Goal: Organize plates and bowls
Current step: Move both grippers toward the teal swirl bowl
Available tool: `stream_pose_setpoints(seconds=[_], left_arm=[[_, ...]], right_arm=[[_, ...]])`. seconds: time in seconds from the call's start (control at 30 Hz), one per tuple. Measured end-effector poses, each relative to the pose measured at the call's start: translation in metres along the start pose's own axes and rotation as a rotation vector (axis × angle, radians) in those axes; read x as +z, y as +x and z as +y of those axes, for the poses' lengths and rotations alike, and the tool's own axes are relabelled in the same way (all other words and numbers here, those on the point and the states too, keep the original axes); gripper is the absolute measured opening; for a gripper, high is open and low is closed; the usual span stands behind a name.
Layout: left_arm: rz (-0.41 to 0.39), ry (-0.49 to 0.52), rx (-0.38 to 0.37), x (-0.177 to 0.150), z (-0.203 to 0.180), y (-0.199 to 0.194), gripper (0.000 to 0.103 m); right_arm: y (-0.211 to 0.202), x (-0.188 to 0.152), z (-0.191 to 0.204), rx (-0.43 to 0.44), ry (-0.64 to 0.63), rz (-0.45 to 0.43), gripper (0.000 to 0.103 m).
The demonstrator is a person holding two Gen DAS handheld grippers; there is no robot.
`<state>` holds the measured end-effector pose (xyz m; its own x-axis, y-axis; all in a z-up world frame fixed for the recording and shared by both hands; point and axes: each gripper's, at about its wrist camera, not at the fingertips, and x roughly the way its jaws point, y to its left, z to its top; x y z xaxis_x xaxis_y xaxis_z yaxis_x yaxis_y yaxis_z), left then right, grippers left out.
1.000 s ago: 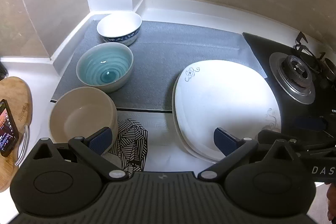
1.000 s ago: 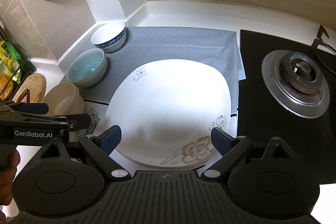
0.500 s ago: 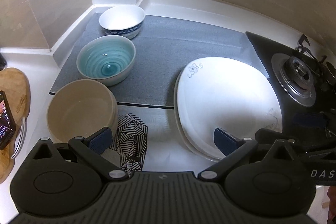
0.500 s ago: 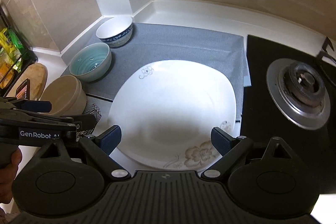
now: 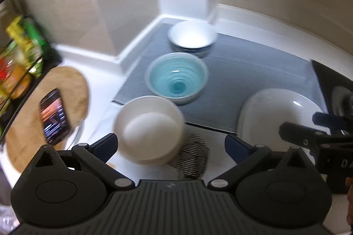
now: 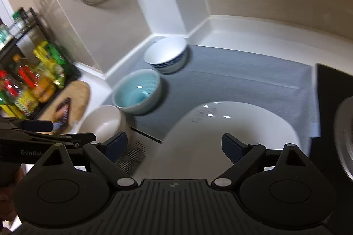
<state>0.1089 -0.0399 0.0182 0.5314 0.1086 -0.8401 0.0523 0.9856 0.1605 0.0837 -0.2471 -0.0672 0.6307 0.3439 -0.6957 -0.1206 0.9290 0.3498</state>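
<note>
Three bowls stand in a row on the left of the counter: a beige bowl [image 5: 150, 129] nearest, a teal bowl [image 5: 177, 78] behind it, and a white bowl with a blue pattern [image 5: 192, 36] in the corner. Stacked white plates [image 5: 280, 116] lie to the right. My left gripper [image 5: 171, 142] is open and hovers just before the beige bowl, holding nothing. My right gripper [image 6: 174, 142] is open above the near edge of the top plate [image 6: 231, 122], its pads clear of it. The right wrist view also shows the teal bowl [image 6: 138, 91] and the beige bowl [image 6: 103, 122].
A grey mat [image 5: 253, 80] lies under the far bowls and plates. A black patterned trivet [image 5: 194, 157] sits beside the beige bowl. A wooden board [image 5: 72, 85] with a phone [image 5: 54, 116] and a rack of bottles [image 6: 33, 80] are at the left. A stove burner [image 6: 344, 135] is at the right.
Both views have swung left. The beige bowl now sits in front of my left gripper, and the plates have slid to the right. Both grippers stay open.
</note>
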Motion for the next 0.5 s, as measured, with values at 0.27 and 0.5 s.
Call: stream_pose_setpoints(seconds=[0.27, 0.5], left_arm=[[0.036, -0.114, -0.008, 0.008, 0.031, 0.017, 0.103], [0.049, -0.094, -0.071, 0.028, 0.068, 0.051, 0.103]], right_arm=[[0.024, 0.023, 0.011, 0.018, -0.073, 0.04, 0.093], [0.055, 0.043, 0.04, -0.065, -0.038, 0.042, 0.093]])
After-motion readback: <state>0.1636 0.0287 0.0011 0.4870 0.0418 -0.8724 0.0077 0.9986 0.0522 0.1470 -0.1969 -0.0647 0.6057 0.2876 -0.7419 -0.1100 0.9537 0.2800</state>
